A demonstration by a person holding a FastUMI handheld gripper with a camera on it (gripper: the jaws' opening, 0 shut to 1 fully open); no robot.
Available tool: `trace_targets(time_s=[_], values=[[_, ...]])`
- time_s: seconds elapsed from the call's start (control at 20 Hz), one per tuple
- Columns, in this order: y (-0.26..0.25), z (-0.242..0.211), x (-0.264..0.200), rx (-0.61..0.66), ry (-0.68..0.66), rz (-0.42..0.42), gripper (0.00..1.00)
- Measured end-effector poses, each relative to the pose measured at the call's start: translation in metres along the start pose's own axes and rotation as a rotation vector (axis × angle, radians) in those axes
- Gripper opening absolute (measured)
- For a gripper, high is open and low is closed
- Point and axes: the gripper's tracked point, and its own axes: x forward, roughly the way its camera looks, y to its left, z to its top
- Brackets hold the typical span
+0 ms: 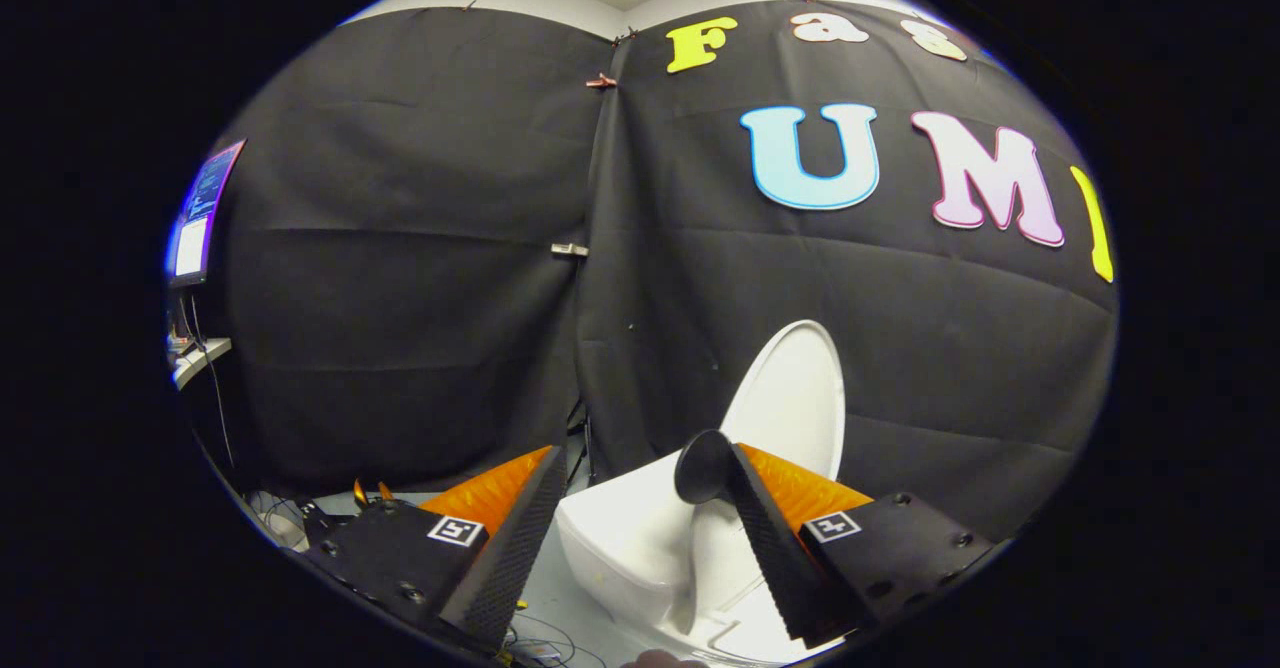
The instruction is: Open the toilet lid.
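Jaws are spread wide and gripping nothing, so the gripper [630, 548] is just hanging open over the toilet [640, 548]. One finger sits off the bowl's left side; the other finger overlaps the right part of the bowl, its tip reaching the base of the lid.

Count-wise: one toilet, one toilet lid [795, 393], one seat ring [700, 468]. The lid is already up, standing close to upright at the back of the bowl and leaning toward the black cloth wall [400, 278] behind it. I can't tell whether it actually touches the cloth. A dark rounded ring, which looks like the seat, is raised too and pokes up just at the right finger's tip, in front of the lid.

As for what's inside the bowl, it's plain white in there as far as I can see, though the right finger covers a chunk of it.

Off to the left of the wall there's one lit monitor [203, 213] with a small shelf [200, 358] below it. Some loose cables [275, 513] lie on the floor past the left finger, and a few more wires run under the gripper.

Room to move: the gap between the fingers is open over the bowl's front rim, and there's a strip of pale floor [560, 588] between the toilet and the left finger.
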Motion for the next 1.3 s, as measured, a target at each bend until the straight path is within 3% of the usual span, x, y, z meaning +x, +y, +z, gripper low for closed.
trace_targets(time_s=[0.35,0.7,0.9,1.15,1.3], values=[[-0.077,0.039,-0.054,0.062,-0.133,-0.125,0.99],[-0.231,0.034,-0.151,0.042,-0.185,-0.421,0.98],[-0.296,0.015,-0.212,0.118,-0.193,-0.559,0.99],[-0.340,0.007,-0.264,0.123,-0.241,-0.668,0.98],[-0.349,-0.001,-0.275,0.083,-0.244,-0.664,0.98]])
